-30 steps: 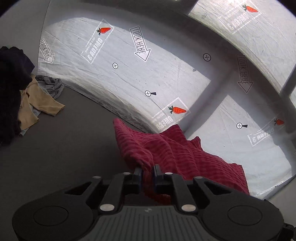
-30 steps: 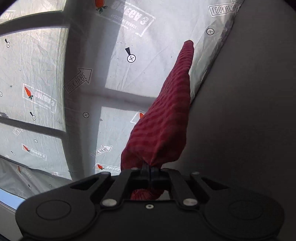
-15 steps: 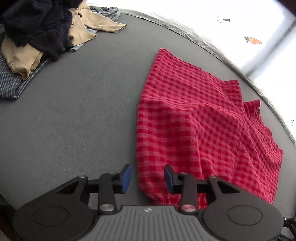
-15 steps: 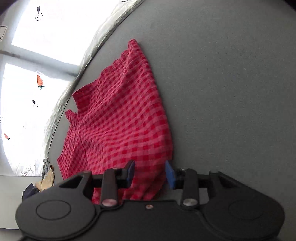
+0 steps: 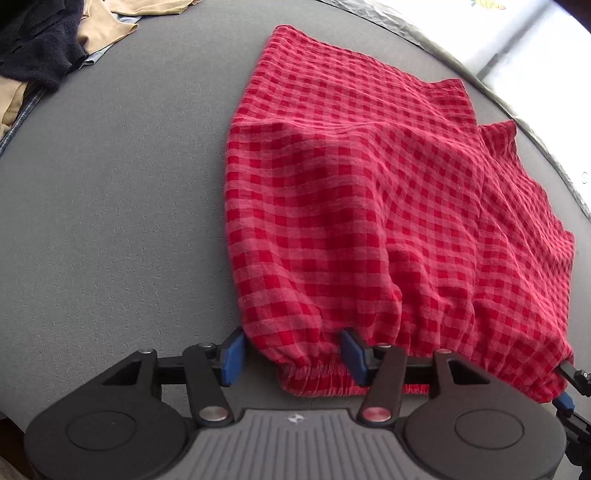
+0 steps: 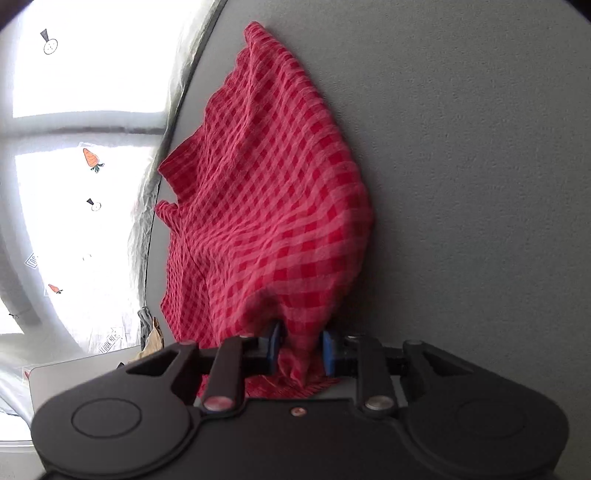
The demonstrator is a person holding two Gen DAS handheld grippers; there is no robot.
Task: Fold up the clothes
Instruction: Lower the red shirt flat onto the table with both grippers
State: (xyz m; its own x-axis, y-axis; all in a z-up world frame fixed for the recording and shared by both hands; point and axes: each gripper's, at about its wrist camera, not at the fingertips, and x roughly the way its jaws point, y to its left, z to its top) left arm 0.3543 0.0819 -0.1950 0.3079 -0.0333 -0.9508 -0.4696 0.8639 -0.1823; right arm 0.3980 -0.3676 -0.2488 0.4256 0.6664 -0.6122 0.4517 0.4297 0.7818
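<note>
Withdrawing now risks snagging: your left gripper (image 5: 291, 354) and right gripper (image 6: 301, 350) stand with jaws apart around the red checked shorts' (image 5: 369, 192) waistband on the desk (image 5: 110, 221), dragging it askew.

the red checked garment (image 5: 369, 206), held up a second ago, is now laid on the table (image 5: 110, 221); both hand-held grippers are opened.

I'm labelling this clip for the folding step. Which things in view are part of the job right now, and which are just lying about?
In the job:
red checked garment, spread on the grey table
left gripper, open at its elastic waistband
right gripper, open around bunched waistband

Lying about:
dark navy garment
tan garment
plaid cloth at the edge
</note>
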